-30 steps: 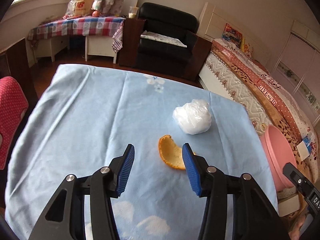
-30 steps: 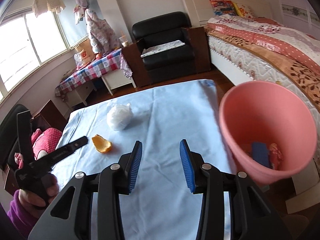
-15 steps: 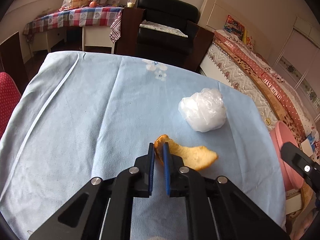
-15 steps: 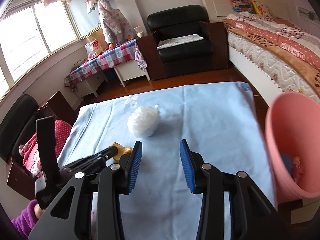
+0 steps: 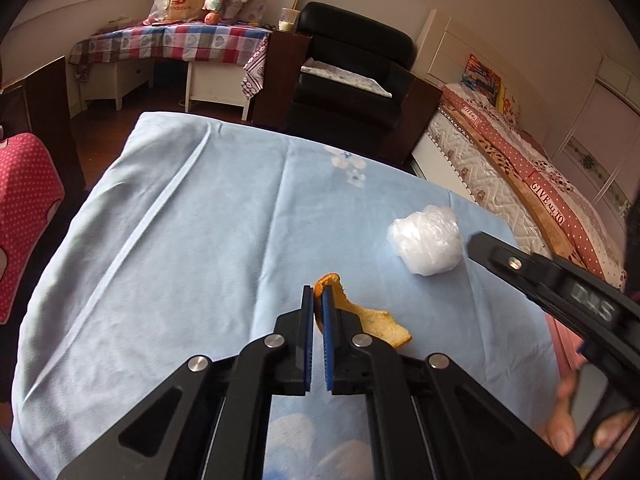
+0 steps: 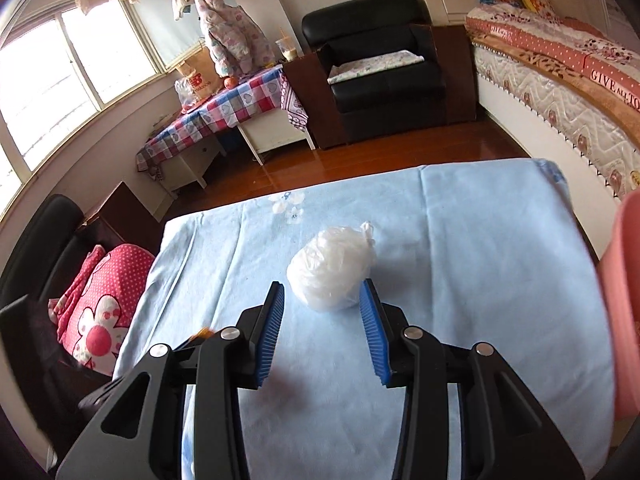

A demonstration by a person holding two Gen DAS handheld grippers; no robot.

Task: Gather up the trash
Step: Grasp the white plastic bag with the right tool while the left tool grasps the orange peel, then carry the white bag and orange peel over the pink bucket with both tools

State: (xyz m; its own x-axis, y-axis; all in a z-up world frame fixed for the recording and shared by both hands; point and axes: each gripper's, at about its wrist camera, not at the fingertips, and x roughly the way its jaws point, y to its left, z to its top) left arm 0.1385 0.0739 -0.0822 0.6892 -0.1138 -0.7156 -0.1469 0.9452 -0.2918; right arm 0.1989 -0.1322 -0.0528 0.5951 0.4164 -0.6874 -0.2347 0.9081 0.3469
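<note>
1. Orange peel [image 5: 362, 314]: curved strip, one end pinched between the blue pads of the left gripper [image 5: 317, 300]; the rest trails off to that gripper's right, over the cloth. Jaws all but together on the peel.
2. Left gripper: black frame, pointing down at a slant toward the table; its jaws have just been closing, with the peel between them.
3. Crumpled plastic bag [image 6: 332, 272]: white, translucent, knotted at the top. Sits on the cloth just ahead of the right gripper [image 6: 322, 300], in line with the gap between its fingertips; its near edge lies close beside the right-hand pad. Contact cannot be told.
4. Right gripper: jaws part-way apart, nothing clamped. Seen from the left wrist view it enters from the right, its tip just beside the bag, a bare hand [image 5: 576, 420] on its handle.
5. Blue tablecloth [image 5: 200, 240]: pale, creased, small flower print at the far edge; lies beneath both grippers.
6. Pink bin [image 6: 622, 300]: only its wall shows, at the far right of the right gripper, beside the table edge.
</note>
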